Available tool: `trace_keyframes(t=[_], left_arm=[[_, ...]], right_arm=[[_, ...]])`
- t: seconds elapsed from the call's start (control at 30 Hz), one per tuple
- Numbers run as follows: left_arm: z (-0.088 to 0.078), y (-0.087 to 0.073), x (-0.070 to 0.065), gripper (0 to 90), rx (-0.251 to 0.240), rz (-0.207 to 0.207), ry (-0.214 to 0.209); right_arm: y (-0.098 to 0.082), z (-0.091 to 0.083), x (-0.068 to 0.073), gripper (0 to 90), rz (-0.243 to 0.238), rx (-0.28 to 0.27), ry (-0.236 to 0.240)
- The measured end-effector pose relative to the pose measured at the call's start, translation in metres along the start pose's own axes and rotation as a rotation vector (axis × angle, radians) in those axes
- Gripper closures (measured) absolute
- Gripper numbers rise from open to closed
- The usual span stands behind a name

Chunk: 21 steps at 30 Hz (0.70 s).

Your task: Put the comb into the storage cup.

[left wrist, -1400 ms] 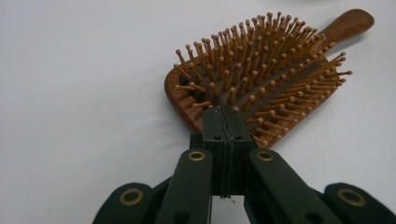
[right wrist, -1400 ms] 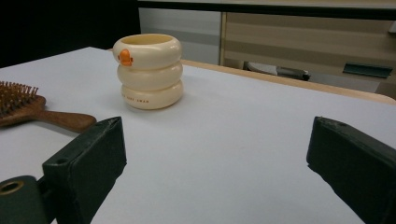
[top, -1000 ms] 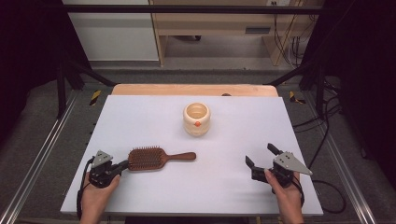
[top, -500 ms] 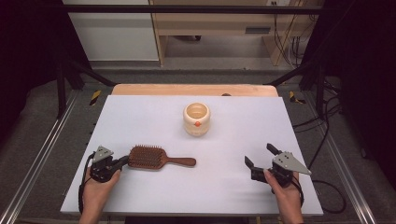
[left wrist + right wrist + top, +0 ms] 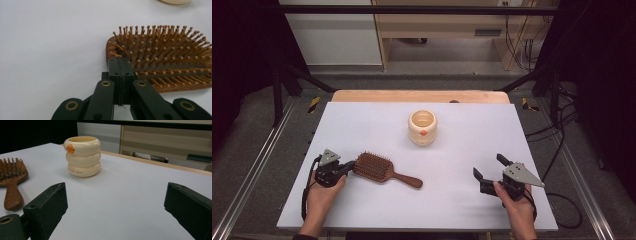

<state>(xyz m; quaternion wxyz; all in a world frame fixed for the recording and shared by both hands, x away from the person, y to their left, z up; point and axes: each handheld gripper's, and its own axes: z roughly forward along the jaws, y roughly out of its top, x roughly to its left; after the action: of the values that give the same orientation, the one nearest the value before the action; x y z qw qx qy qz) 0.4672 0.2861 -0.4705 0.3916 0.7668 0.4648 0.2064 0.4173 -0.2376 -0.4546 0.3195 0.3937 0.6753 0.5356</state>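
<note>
White table (image 5: 362,125) takes up most of the high view, wooden strip along its far edge, dark floor and cables around it. No clutter on it, just two things.

Cream ringed cup (image 5: 422,127) stands upright at center, a bit above the middle of the frame, orange mark on its side, nothing inside as far as I can tell. In the right gripper view it's at upper left (image 5: 82,156), well apart from both grippers.

Wooden hairbrush (image 5: 382,170) lies lower left of center in the high view, bristles up, handle pointing toward lower right. In the left gripper view (image 5: 162,60) the head sits at right.

Left gripper (image 5: 346,167), lower left: jaws pressed fully together, nothing between them. Closed tip touches or sits just beside the rounded end of the brush head; in the left gripper view (image 5: 119,65) the tip is right at the head's edge, among the outer bristles. Looks like a push or nudge with shut jaws, not a grab.

Right gripper (image 5: 488,169), lower right: jaws wide apart, holding nothing, well apart from brush and cup, aimed toward the cup in the right gripper view (image 5: 115,200).

Progress, my read: early. Brush flat on table, not lifted, not in the cup. Left to do: probably reposition the brush, grip it, move it, likely toward the cup.
</note>
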Motion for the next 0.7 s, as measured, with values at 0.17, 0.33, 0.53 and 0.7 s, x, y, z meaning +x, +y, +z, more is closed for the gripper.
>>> trace_keyframes(t=[0.17,0.33,0.53,0.7], left_arm=[[0.004,0.002,-0.009,90.0,0.001,0.013,-0.009],[0.007,0.005,-0.018,90.0,0.007,0.038,-0.029],[0.016,0.012,-0.034,90.0,0.013,0.07,-0.06],[0.025,0.017,-0.044,90.0,0.013,0.087,-0.078]], right_arm=[[0.001,-0.001,0.001,5.1,-0.002,-0.001,0.002],[0.001,-0.001,0.001,5.0,0.001,0.006,0.002],[0.001,0.0,0.003,5.0,-0.003,0.018,0.009],[0.001,0.0,0.004,5.0,-0.004,0.021,0.012]])
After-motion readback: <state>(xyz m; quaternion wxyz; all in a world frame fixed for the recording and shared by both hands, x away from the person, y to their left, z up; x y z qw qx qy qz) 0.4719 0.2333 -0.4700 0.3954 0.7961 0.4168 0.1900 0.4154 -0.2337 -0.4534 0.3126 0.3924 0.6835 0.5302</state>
